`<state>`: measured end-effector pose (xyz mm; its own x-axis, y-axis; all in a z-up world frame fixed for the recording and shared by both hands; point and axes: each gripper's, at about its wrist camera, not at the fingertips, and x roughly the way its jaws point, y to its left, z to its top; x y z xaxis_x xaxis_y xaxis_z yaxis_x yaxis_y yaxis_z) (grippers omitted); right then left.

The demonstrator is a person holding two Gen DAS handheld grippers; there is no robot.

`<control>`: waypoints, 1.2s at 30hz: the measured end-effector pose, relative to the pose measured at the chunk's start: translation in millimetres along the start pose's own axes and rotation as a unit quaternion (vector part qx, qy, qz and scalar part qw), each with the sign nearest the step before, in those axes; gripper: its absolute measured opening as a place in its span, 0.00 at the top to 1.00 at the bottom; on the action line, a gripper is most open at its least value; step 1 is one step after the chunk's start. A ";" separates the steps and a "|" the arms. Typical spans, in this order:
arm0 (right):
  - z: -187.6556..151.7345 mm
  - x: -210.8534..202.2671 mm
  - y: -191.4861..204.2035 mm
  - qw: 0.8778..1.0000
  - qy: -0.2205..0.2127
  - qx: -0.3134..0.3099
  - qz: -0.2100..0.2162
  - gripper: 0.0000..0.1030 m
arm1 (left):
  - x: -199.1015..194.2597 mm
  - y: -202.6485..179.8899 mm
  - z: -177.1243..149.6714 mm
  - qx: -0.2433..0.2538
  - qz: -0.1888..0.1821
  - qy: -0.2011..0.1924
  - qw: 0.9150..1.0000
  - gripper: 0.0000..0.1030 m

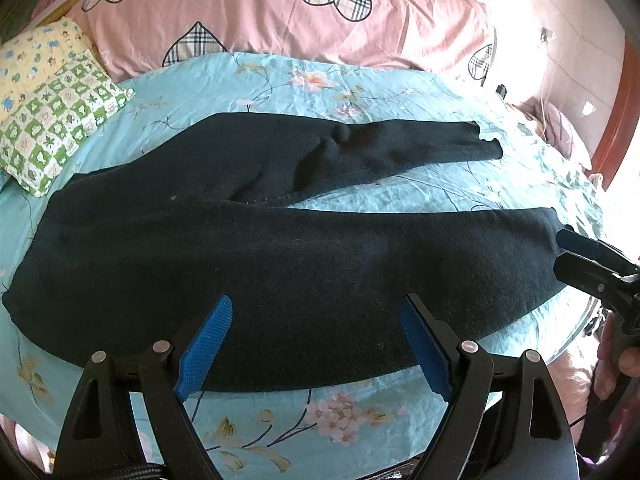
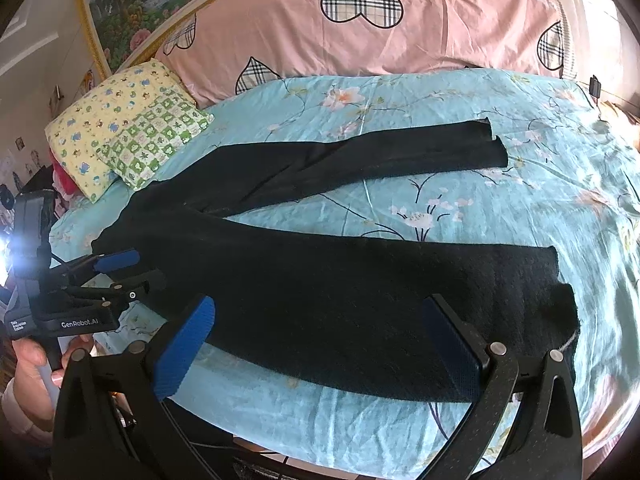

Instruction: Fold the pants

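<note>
The black pants point(image 1: 256, 264) lie flat on the bed's blue floral sheet point(image 1: 360, 80), legs spread in a V, waist near the checked pillow point(image 1: 60, 120). The left hand-held gripper point(image 1: 316, 344) hangs wide open over the near leg. The right hand-held gripper point(image 2: 320, 344), also wide open, hangs over that leg's cuff end. A pink quilt point(image 2: 440, 20) lies behind.

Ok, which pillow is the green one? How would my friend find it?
Start at the big pink quilt with plaid hearts along the head of the bed. At its left end two small pillows overlap on the blue floral sheet. The green-and-white checked pillow lies on top, nearer the black pants; the yellow pillow under it has blue prints.
</note>
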<state>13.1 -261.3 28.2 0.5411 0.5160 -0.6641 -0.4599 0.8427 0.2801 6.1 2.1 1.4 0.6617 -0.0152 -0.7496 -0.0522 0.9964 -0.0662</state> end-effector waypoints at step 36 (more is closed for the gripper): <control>11.5 3.4 -12.4 1.000 0.002 0.008 0.000 0.00 | 8.6 5.2 12.1 0.008 -0.006 0.007 1.000 0.16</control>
<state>28.7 -268.2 30.4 0.5376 0.5159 -0.6669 -0.4485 0.8448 0.2919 20.6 8.2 2.6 0.6514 -0.0282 -0.7582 -0.0327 0.9973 -0.0651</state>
